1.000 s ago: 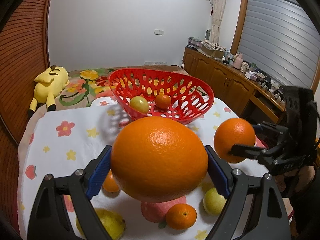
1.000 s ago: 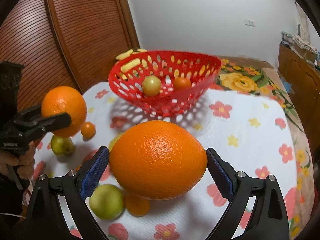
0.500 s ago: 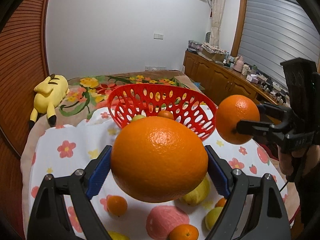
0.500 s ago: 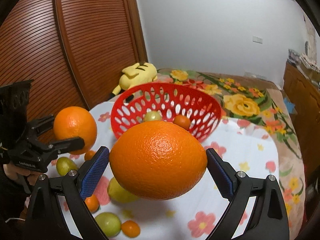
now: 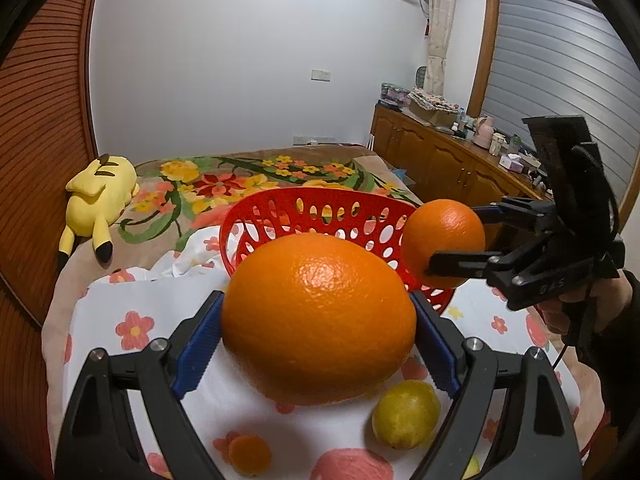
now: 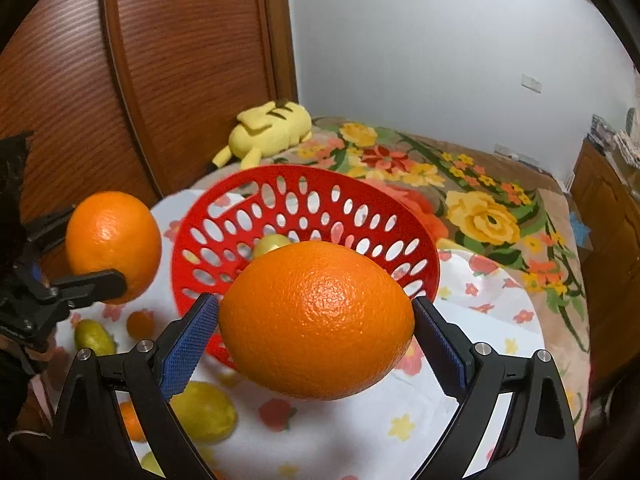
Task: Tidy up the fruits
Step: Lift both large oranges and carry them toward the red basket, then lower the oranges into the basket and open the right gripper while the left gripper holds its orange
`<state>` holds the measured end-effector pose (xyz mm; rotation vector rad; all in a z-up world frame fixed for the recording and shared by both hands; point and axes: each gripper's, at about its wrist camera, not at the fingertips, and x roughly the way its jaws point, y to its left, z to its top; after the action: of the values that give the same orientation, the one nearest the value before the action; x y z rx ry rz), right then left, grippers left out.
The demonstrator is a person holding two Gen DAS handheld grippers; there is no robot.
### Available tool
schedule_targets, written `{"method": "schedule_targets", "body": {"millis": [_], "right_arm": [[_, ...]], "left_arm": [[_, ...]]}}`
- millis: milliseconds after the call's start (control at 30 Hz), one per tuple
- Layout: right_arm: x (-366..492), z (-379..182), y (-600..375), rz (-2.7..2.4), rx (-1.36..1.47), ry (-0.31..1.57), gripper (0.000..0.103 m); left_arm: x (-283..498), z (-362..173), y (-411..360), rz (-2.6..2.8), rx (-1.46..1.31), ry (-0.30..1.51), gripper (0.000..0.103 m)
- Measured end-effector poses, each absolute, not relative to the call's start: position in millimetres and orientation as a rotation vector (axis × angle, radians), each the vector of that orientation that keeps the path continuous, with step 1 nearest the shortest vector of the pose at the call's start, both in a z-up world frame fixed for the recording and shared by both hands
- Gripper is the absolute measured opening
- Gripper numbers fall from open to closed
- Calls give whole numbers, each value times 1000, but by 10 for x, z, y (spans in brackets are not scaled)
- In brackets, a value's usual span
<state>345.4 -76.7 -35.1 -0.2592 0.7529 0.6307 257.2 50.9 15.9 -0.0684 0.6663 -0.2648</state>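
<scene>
Two oranges are up off the cloth, one in each of your grippers. Your left gripper has its jaws spread wide and pressed on the left orange, blue pads against both flanks, filling the centre of its own view. Your right gripper clamps the right orange the same way; from the left wrist that fruit shows at 2 o'clock, level with the basket rim. The red basket sits at 12 o'clock just behind the left orange, on the flowered cloth. From the right wrist, a yellow-green fruit lies inside the basket. On the cloth below your left gripper lie a lemon at 5 o'clock and a small tangerine at 7 o'clock. At 10 o'clock a yellow plush toy rests on the floral bedspread.
</scene>
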Motion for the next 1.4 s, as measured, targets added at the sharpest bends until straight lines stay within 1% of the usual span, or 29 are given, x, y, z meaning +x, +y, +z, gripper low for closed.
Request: {"method": "schedule_targets", "body": {"millis": [500, 1000, 1267, 1400], "right_arm": [[3719, -767, -372, 667, -404, 903, 98], [3855, -930, -224, 641, -440, 971, 98], [3817, -827, -217, 635, -438, 907, 97], [3777, -794, -369, 630, -389, 890, 97]], "left_arm": [[2700, 136, 552, -268, -79, 666, 88], [2770, 75, 548, -265, -68, 676, 88], [2783, 59, 534, -256, -63, 681, 88], [2808, 50, 518, -258, -56, 685, 88]]}}
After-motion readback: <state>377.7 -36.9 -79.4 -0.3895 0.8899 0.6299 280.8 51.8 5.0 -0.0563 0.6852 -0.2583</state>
